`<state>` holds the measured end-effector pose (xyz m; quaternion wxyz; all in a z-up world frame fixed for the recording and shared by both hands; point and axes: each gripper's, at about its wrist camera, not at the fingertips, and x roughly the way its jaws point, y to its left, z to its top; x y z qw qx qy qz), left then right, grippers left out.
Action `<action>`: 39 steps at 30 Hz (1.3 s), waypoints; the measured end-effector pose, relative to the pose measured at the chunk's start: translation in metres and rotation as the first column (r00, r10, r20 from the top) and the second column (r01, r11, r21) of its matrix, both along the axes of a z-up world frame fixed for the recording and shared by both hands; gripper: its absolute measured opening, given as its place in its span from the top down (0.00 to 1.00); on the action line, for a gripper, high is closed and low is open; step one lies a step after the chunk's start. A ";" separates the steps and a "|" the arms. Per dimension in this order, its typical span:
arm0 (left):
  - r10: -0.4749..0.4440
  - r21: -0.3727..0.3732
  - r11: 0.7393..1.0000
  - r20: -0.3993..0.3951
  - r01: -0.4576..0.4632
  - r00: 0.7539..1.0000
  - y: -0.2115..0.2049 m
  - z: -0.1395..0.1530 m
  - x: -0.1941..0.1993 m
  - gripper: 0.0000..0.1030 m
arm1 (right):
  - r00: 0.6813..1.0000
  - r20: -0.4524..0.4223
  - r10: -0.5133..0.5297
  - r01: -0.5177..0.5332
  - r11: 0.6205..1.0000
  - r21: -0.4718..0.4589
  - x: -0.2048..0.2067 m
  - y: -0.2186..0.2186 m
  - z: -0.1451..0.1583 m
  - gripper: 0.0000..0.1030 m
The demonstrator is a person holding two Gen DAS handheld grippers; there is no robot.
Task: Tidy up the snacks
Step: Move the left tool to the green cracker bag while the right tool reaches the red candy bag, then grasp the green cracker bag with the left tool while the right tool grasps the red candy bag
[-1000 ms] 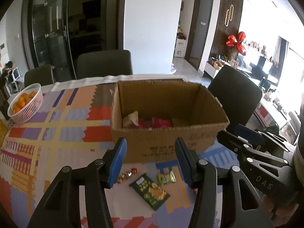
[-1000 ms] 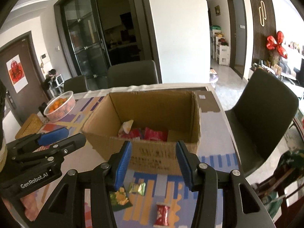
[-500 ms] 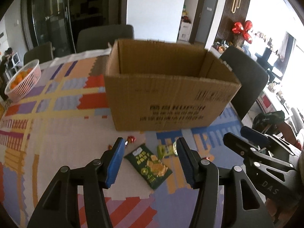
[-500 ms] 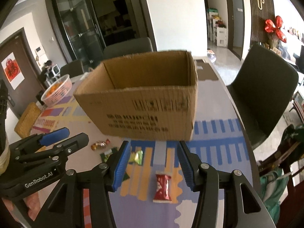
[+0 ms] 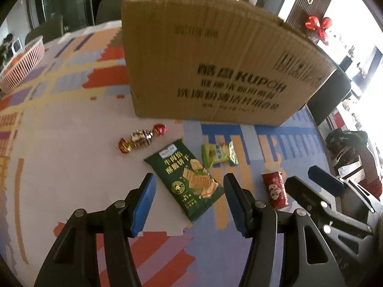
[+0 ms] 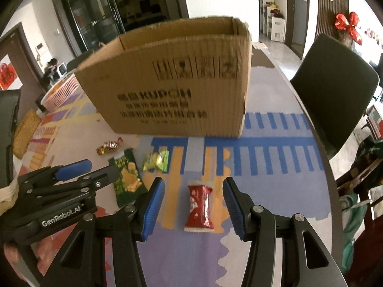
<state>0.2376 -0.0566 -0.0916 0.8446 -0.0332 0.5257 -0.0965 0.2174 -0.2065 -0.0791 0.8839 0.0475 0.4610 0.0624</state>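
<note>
Tongs (image 5: 189, 202) on the left gape, jaws just widening, over the green biscuit pack (image 5: 188, 179); the right tongs (image 6: 194, 205) gape, straddling the red bar (image 6: 199, 206), near the table's front edge, readying 2 grabs.

Four snacks (image 5: 189, 179) on table (image 5: 67, 143) in front of box (image 5: 215, 71) (basket (image 5: 24, 59) far left, w/ chair (image 6: 332, 83) right).

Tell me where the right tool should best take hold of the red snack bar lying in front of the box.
Grip the red snack bar across its narrow middle, coming down from above. It lies flat on the mat, long axis running away from the right tool, whose open blue pads already straddle its long sides. The crimped ends look too thin and floppy to hold well.
</note>
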 end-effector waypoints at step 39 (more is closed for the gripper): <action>0.117 0.036 0.992 0.003 -0.117 0.993 0.014 -0.033 0.012 0.59 | 0.995 -0.100 0.000 -0.006 0.998 -0.056 0.015 0.009 -0.053 0.77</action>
